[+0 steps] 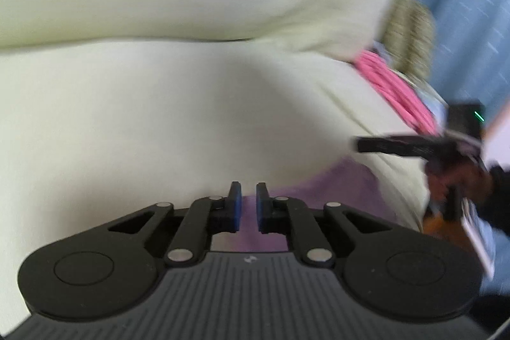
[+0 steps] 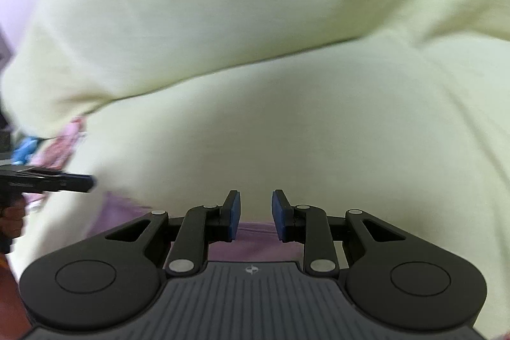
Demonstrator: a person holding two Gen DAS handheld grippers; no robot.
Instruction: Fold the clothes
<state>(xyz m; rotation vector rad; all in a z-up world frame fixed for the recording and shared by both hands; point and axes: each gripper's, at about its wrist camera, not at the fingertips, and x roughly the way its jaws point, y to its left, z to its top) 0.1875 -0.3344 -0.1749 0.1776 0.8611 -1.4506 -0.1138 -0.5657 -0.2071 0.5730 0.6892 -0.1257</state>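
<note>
Left wrist cam: the pale yellow garment (image 1: 191, 85) fills nearly everything ahead of the left gripper (image 1: 248, 206), with a fold line running across just above the middle. Fingers sit a small gap apart, nothing between them – just purple cloth (image 1: 334, 187) underneath. Off to its right the right gripper (image 1: 382, 145) pokes in sideways, a hand (image 1: 452, 180) wrapped around the handle, pink fabric (image 1: 398, 88) beyond it. Right wrist cam: same yellow garment straight ahead and above – jaws spread wider here, empty, and the left gripper enters from the left edge.
</note>
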